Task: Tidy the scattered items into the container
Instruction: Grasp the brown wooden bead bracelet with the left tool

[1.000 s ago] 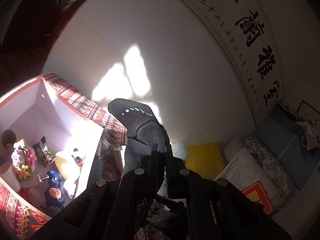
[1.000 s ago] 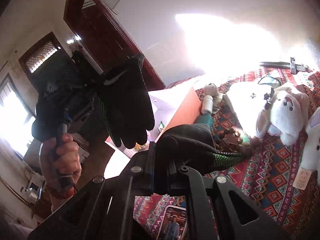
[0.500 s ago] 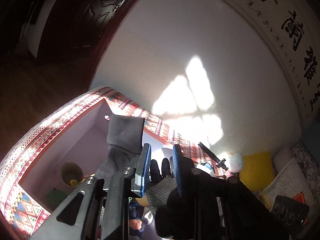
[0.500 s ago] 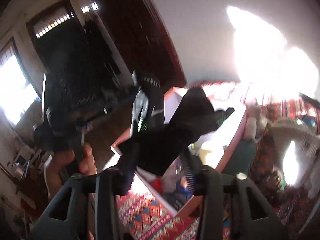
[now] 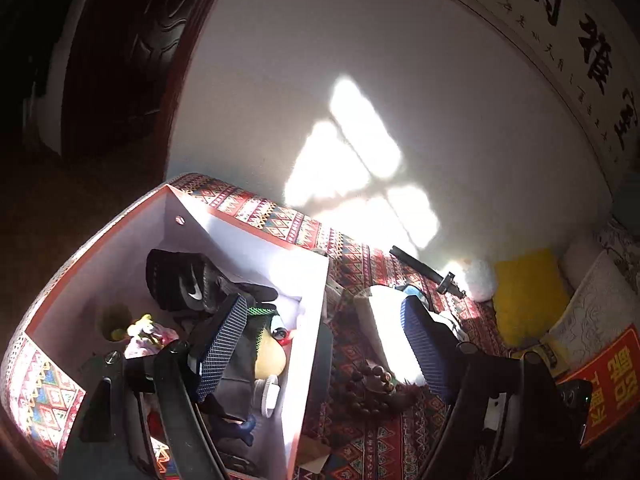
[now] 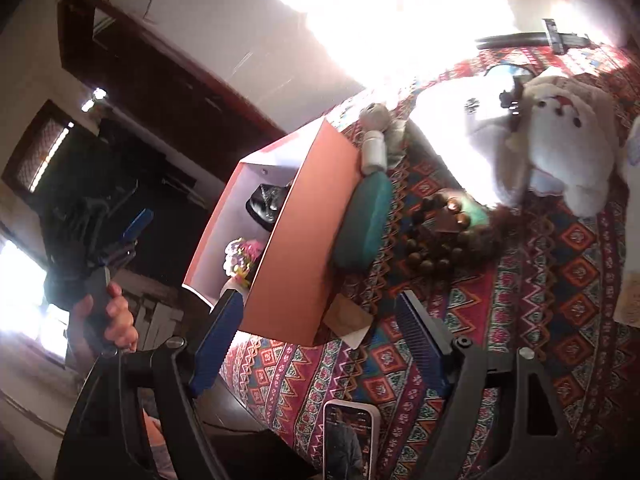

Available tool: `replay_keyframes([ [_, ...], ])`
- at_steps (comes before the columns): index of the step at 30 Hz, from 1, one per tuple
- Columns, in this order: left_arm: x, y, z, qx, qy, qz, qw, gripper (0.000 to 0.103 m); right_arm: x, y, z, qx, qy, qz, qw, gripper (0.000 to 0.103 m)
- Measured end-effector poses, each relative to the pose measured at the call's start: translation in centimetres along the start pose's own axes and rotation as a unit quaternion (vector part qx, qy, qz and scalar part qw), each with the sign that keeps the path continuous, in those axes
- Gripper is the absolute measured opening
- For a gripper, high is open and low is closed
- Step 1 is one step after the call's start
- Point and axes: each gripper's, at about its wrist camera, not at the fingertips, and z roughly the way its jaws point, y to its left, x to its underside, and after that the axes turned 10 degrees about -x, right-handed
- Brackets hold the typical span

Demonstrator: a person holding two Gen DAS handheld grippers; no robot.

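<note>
Two grippers, left (image 5: 324,340) and right (image 6: 320,344), jaws opening, nothing between; gloves (image 5: 188,284) dropped into box (image 5: 308,320) beyond left jaws.

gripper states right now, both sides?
Left gripper: jaws opening, nothing between them; the black glove lies in the box.
Right gripper: jaws opening, holding nothing.

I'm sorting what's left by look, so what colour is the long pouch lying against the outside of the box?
Teal green; the pouch shows best in the right wrist view.
</note>
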Motion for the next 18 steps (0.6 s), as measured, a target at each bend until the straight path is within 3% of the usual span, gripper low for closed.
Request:
replay_keyframes([
  [4, 4.6, -7.9, 5.0, 0.025, 0.065, 0.083, 0.9941, 0.079, -1.2, -3.1, -3.5, 0.015, -0.039, 0.037, 0.998, 0.078],
  [7, 8.3, -12.5, 9.2, 0.017, 0.118, 0.121, 0.9855, 0.079, -1.7, -5.0, -5.1, 0.019, -0.054, 0.056, 0.997, 0.078],
  [10, 11.0, -14.4, 13.2, 0.019, 0.164, 0.119, 0.979, 0.079, -1.9, -7.0, -5.8, 0.028, -0.059, 0.07, 0.995, 0.078],
  [14, 13.5, -15.3, 17.1, -0.012, 0.186, 0.136, 0.9729, 0.079, -1.6, -10.0, -6.1, 0.032, -0.051, 0.097, 0.993, 0.078],
  [18, 15.7, -15.7, 20.4, -0.033, 0.221, 0.172, 0.9593, 0.077, -1.4, -12.1, -5.9, 0.027, -0.037, 0.121, 0.992, 0.078],
])
